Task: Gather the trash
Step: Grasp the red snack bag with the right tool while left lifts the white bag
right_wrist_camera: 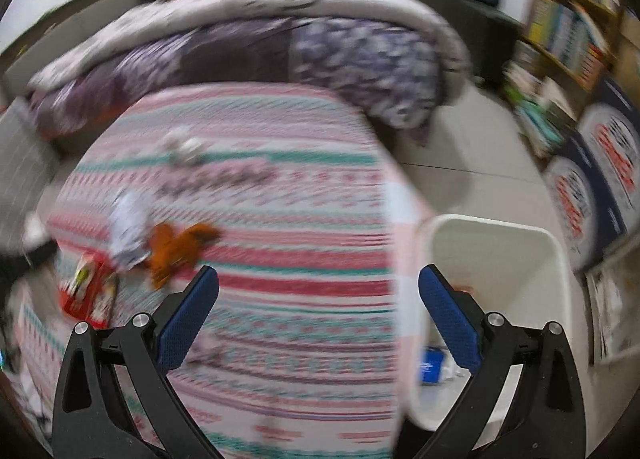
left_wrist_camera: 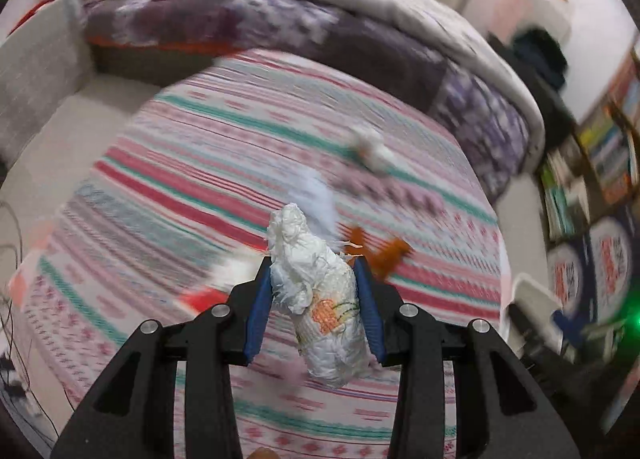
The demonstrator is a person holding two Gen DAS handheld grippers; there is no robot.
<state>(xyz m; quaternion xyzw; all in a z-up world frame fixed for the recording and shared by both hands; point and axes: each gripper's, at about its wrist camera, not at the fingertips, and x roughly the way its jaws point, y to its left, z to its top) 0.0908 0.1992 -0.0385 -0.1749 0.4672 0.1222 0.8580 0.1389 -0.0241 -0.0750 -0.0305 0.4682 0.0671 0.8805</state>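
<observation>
My left gripper is shut on a rolled white diaper with an orange print, held above the striped bed cover. My right gripper is open and empty, over the bed's right edge beside a white trash bin. On the bed lie an orange-brown scrap, a white crumpled paper, a red wrapper and a small white wad. The orange scrap and the wad also show in the left wrist view.
A folded purple and grey quilt lies across the far end of the bed. The bin holds a blue packet. Bookshelves and blue-white boxes stand on the right. Cables run along the floor at left.
</observation>
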